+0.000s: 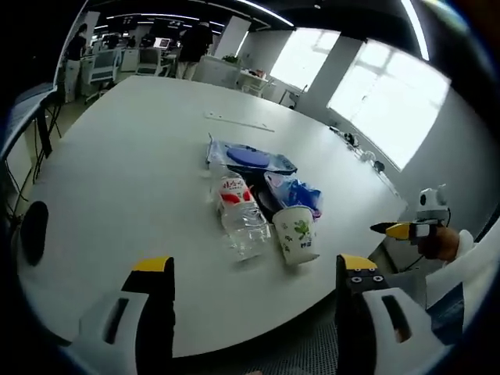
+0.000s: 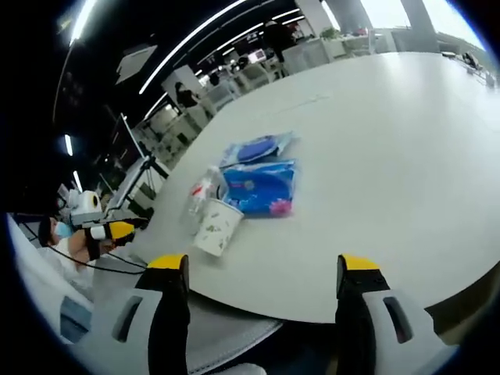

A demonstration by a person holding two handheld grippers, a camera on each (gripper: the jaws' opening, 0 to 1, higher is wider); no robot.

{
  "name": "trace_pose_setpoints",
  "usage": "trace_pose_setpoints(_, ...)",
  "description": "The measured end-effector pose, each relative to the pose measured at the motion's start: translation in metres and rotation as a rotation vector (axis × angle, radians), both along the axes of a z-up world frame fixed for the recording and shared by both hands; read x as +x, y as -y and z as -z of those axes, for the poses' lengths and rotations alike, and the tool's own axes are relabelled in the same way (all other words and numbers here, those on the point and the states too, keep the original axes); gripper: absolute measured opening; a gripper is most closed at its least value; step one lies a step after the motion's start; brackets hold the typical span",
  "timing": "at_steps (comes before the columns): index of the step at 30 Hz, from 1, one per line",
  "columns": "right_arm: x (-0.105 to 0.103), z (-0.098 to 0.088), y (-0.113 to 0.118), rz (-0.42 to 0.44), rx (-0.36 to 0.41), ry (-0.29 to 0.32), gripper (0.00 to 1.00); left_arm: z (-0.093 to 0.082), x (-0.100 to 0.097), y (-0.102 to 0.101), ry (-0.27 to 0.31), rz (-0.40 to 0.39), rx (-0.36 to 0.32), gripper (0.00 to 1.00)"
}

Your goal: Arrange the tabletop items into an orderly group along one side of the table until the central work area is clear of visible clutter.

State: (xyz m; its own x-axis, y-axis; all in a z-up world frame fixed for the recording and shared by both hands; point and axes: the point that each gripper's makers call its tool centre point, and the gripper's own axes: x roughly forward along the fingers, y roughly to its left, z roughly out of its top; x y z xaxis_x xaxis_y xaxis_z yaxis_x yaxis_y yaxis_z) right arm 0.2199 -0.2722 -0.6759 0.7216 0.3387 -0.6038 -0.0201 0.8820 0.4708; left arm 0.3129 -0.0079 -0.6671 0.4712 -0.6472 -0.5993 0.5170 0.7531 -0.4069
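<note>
On the big white table [image 1: 133, 172] lies a small cluster: a clear water bottle with a red label [image 1: 238, 211] on its side, a paper cup with a green print [image 1: 295, 233] lying beside it, a blue packet of tissues [image 1: 295, 191] and a clear pouch with a blue round thing inside [image 1: 248, 158]. In the right gripper view the same cup [image 2: 216, 226], bottle [image 2: 200, 193], blue packet [image 2: 261, 187] and pouch [image 2: 255, 149] lie near the table's edge. My left gripper [image 1: 254, 301] stands open short of the table's near edge. My right gripper [image 2: 258, 301] is open too, with nothing between its jaws.
A thin white strip [image 1: 238, 122] lies farther up the table. A dark chair [image 1: 33, 230] stands at the left edge. The right gripper [image 1: 406, 230] shows past the table's right edge, held by a hand. Desks and people stand at the far end [image 1: 187, 47].
</note>
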Motion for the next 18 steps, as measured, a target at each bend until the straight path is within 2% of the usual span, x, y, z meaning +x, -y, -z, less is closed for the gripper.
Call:
trace_pose_setpoints(5,0.001,0.001,0.005,0.008,0.001,0.0,0.76,0.007,0.005,0.003,-0.021,0.005,0.038,0.85)
trace_pose_setpoints(8,0.002,0.002,0.006,0.013,0.005,0.0,0.76,0.01,0.005,0.009,-0.036,0.023,0.041,0.82)
trace_pose_setpoints(18,0.0,0.004,0.006,0.017,0.013,-0.004,0.75,0.018,0.011,0.024,-0.07,0.03,0.05,0.82)
